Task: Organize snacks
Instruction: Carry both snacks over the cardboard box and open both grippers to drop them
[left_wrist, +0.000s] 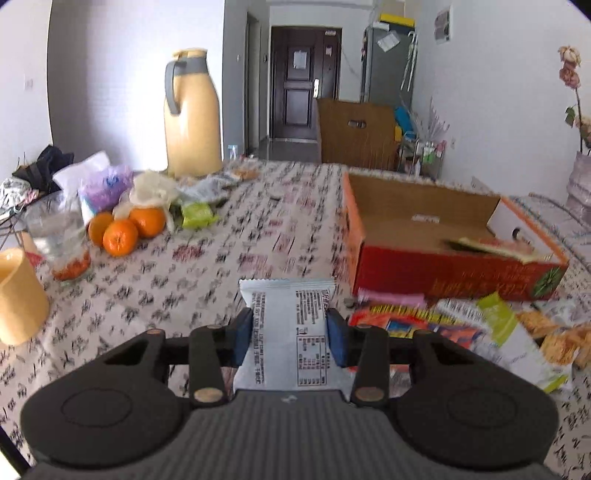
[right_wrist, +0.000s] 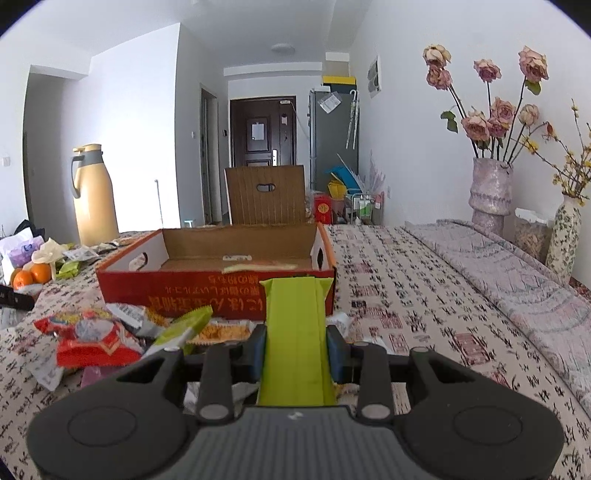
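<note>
We judge the job barely begun: left claw (left_wrist: 290, 334) grips a white packet (left_wrist: 286, 325), right claw (right_wrist: 295, 349) a green one (right_wrist: 295, 332), box (right_wrist: 177, 284) near-empty, a pile (right_wrist: 110, 332) remaining on the desk (right_wrist: 406, 295).

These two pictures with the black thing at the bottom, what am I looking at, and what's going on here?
The black thing is a hand-held pinching tool, one per hand, each with its own camera looking along its fingers. The left tool grips a white snack packet; the right tool grips a green packet. Both face a table with a patterned cloth, where an open red cardboard box sits behind a pile of loose snack packets. Oranges and a yellow thermos jug stand further left.
</note>
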